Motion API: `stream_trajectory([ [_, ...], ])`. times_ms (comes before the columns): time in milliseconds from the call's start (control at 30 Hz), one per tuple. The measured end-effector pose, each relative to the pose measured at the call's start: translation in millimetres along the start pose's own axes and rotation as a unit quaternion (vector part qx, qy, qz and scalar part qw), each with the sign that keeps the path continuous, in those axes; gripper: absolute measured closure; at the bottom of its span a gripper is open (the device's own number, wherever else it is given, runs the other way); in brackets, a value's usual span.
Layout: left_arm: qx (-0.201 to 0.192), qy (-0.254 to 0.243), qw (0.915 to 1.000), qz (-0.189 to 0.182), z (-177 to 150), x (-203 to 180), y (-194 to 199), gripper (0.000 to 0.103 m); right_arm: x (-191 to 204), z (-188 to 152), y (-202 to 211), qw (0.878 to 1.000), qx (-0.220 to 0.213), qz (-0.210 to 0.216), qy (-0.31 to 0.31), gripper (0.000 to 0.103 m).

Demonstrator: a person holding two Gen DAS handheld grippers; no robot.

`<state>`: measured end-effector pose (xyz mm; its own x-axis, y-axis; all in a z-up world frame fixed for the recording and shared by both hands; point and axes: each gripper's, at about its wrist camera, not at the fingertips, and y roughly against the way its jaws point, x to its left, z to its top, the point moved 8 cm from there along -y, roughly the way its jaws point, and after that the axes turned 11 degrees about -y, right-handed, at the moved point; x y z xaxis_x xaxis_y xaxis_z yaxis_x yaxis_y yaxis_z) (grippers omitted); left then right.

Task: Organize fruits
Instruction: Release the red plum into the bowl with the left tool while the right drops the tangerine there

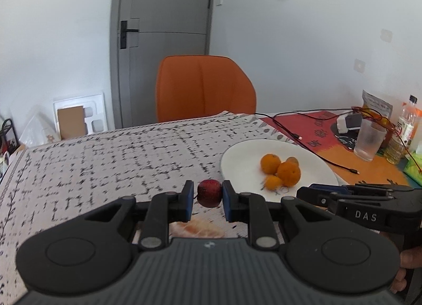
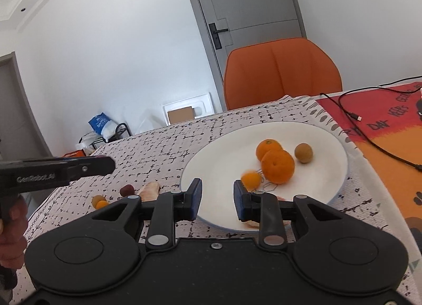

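left gripper point(image 1: 206, 197) clamped on a small dark red fruit point(image 1: 209, 193), held above the patterned tablecloth point(image 1: 105, 162), just left of the white plate point(image 1: 237, 162). right gripper point(image 2: 217, 201) over the plate's near rim, jaws apart, nothing between them. small orange fruit point(image 2: 252, 180), blurred, just beyond its right pad. two oranges point(image 2: 277, 165) and a brown round fruit point(image 2: 303, 153) lie on the plate.
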<state>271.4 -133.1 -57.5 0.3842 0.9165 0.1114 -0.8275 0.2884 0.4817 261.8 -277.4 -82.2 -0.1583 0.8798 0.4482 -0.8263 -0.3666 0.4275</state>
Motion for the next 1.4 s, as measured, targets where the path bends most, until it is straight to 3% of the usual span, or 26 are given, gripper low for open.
stream_trajectory([
  [500,0.0,-0.046,0.9984,-0.034,20.7,-46.4,-26.8,0.082,-32.0,8.0,25.4,0.999,-0.02,-0.016,-0.021,0.075],
  [867,-0.02,-0.043,0.9986,-0.025,33.8,-52.6,-25.2,0.076,-38.9,8.3,30.4,0.999,-0.024,-0.019,-0.032,0.074],
  [967,-0.011,-0.025,0.9994,-0.022,30.8,-41.6,-23.2,0.067,-36.9,7.2,29.6,0.999,-0.021,-0.016,-0.031,0.073],
  [1033,-0.008,-0.018,0.9997,-0.013,28.4,-33.5,-20.4,0.052,-35.4,7.2,27.4,0.999,-0.02,-0.014,-0.029,0.071],
  [1133,-0.007,-0.005,1.0,-0.004,24.6,-21.1,-15.3,0.041,-32.1,6.7,25.8,0.999,-0.019,-0.012,-0.029,0.067],
  [1400,-0.001,0.017,0.9996,0.022,14.0,5.0,-2.4,0.026,-21.2,5.1,23.2,1.0,-0.016,-0.01,-0.02,0.055],
])
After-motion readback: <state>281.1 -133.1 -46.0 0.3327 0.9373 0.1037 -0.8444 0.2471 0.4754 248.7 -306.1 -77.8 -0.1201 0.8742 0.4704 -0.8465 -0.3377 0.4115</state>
